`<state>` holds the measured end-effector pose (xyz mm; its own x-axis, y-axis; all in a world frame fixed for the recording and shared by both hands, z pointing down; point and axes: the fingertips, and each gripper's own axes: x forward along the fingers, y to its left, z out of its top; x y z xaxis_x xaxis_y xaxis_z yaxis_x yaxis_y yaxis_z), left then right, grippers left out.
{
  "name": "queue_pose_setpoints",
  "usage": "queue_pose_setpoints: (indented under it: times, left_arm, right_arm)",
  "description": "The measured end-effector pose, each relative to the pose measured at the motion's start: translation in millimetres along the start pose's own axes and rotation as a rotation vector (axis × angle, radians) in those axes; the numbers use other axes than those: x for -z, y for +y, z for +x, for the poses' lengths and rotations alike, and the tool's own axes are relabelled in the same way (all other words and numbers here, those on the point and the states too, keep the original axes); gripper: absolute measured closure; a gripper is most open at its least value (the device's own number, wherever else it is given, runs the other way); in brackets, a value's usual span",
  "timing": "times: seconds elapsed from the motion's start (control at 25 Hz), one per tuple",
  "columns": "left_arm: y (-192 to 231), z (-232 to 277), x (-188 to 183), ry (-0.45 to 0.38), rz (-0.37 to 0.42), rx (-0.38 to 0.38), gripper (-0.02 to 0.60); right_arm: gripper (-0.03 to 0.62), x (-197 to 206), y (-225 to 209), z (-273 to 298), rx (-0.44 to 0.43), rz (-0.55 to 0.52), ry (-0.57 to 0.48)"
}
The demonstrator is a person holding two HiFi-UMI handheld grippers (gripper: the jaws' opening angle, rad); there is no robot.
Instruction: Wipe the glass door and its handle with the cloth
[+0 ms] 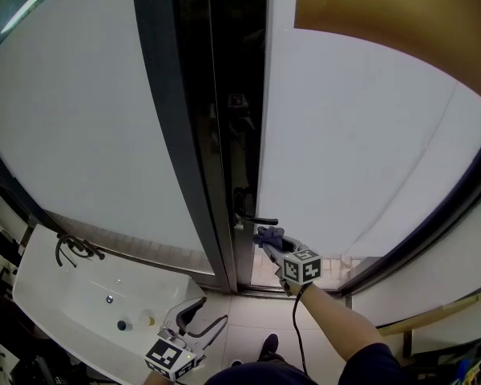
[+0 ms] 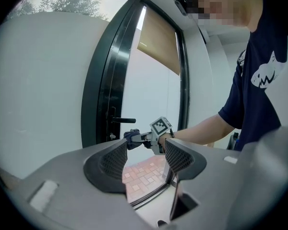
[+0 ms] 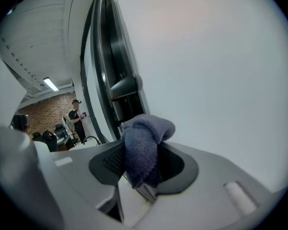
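The frosted glass door [image 1: 361,143] stands in a dark frame [image 1: 216,135], with its black lever handle [image 1: 256,220] low on the frame edge. My right gripper [image 1: 271,239] is shut on a blue-grey cloth [image 1: 269,234], just below and to the right of the handle. In the right gripper view the cloth [image 3: 141,147] bunches between the jaws, and the handle [image 3: 125,86] is a short way ahead beside the glass [image 3: 206,80]. My left gripper [image 1: 196,319] hangs low, open and empty. From the left gripper [image 2: 146,150] I see the handle [image 2: 122,120] and the cloth [image 2: 131,137].
A white washbasin [image 1: 56,287] with a dark tap [image 1: 72,249] sits at the lower left, close to the left gripper. A fixed frosted pane [image 1: 80,119] is left of the frame. Tiled floor [image 1: 248,319] lies below the door. People stand in a room reflected far off [image 3: 77,114].
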<state>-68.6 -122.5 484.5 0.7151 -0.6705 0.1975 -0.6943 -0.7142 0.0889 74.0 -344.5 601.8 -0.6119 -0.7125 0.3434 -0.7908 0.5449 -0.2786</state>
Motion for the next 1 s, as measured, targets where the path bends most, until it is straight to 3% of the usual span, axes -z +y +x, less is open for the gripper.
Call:
queue_pose_setpoints:
  times: [0.16, 0.32, 0.6, 0.84, 1.0]
  left_arm:
    - [-8.4, -6.3, -0.1, -0.011, 0.018, 0.036, 0.337]
    - [-21.9, -13.6, -2.3, -0.023, 0.031, 0.077, 0.339]
    - [-57.9, -35.4, 1.9, -0.037, 0.062, 0.169, 0.337]
    - [-81.4, -56.4, 4.7, -0.032, 0.055, 0.212, 0.339]
    - [-93.1, -65.1, 17.8, -0.018, 0.049, 0.244, 0.338]
  right_arm:
    - [0.433, 3.0, 10.9, -61.8, 0.012, -0.017, -0.047]
    - [0.431, -4.8, 49.7, -118.7, 0.008, -0.07, -0.127]
    - [0.431, 22.8, 105.9, -201.8, 0.032, 0.02, -0.218]
    - [0.43, 34.8, 142.7, -261.6, 0.093, -0.003, -0.259]
    - [0.43, 33.1, 161.7, -285.9, 0.086, 0.026, -0.297]
